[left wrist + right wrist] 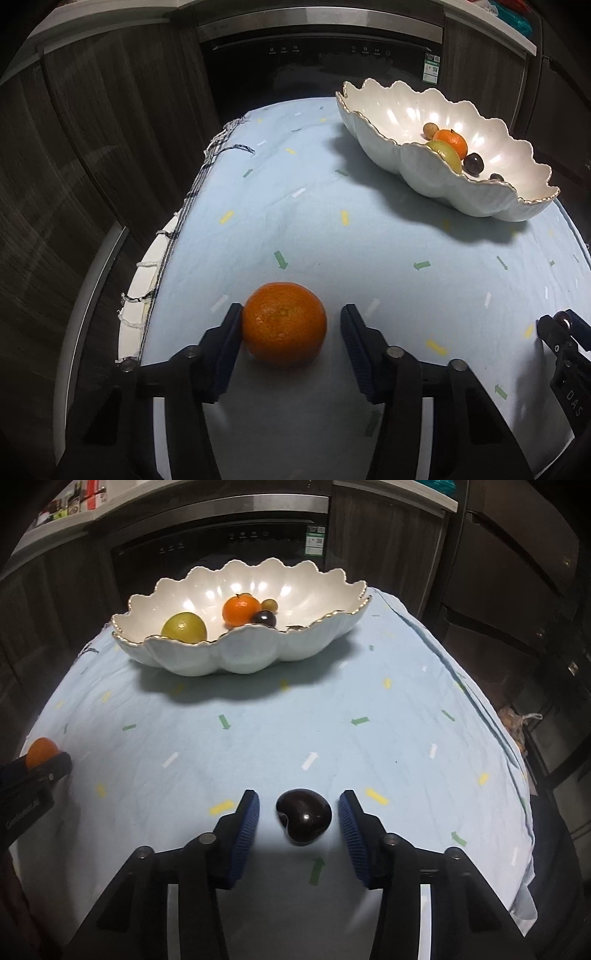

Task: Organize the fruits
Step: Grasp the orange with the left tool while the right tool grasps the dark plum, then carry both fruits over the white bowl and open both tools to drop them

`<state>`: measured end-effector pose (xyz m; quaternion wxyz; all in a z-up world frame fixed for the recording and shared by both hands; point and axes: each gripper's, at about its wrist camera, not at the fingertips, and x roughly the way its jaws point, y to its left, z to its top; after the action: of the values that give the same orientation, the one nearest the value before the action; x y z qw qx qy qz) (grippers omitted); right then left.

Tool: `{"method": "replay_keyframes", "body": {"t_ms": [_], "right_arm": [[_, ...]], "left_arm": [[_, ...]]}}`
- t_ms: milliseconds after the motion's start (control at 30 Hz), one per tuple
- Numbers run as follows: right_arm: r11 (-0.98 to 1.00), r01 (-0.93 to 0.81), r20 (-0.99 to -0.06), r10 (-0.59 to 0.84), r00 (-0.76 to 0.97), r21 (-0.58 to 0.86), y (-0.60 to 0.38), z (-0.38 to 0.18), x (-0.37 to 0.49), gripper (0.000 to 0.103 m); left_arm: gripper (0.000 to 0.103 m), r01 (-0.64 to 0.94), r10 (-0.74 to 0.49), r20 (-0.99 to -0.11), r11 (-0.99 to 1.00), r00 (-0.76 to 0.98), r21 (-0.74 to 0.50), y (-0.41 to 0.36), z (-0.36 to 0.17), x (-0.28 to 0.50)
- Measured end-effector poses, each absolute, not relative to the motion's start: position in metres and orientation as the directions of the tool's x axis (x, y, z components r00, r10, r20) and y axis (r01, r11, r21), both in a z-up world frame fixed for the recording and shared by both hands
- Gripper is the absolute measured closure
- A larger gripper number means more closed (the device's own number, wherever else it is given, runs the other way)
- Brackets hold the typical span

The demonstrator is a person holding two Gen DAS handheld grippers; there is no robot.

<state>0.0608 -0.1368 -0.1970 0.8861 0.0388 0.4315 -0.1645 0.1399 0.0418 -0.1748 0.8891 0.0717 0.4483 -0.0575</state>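
Fruit waits on the worktop (406,701), well short of the bowl (236,657): an orange (283,324) between the left tool's (291,314) parted pads, a dark plum (303,816) between the right tool's (299,801) parted pads. Likely the grasp step; next, closing, then carrying to the bowl.

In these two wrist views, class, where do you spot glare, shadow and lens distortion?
Left wrist view: glare patches inside the scalloped bowl, its dark shadow on the blue cloth, dark vignette at the corners. Right wrist view: highlights on the dark plum between the right tongs; the fisheye bulges the cloth's edges.
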Motion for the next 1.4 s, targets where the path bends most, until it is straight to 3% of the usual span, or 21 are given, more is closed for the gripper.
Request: {"method": "replay_keyframes", "body": {"t_ms": [67,200,1400], "right_arm": [[0.946,0.318,-0.778,-0.246,0.578,-0.064,-0.137,-0.197,0.061,0.065],[0.947,0.316,-0.775,-0.248,0.581,-0.066,-0.137,-0.196,0.060,0.073],[0.967,0.253,-0.687,-0.189,0.702,-0.008,-0.143,-0.137,0.056,0.074]], "left_arm": [[0.061,0.165,-0.042,-0.803,0.984,0.594,0.071,0.043,-0.174,0.140],[0.062,0.181,-0.060,-0.804,0.982,0.591,0.059,0.042,-0.173,0.139],[0.062,0.160,-0.067,-0.765,0.986,0.640,0.048,0.027,-0.122,0.116]]}}
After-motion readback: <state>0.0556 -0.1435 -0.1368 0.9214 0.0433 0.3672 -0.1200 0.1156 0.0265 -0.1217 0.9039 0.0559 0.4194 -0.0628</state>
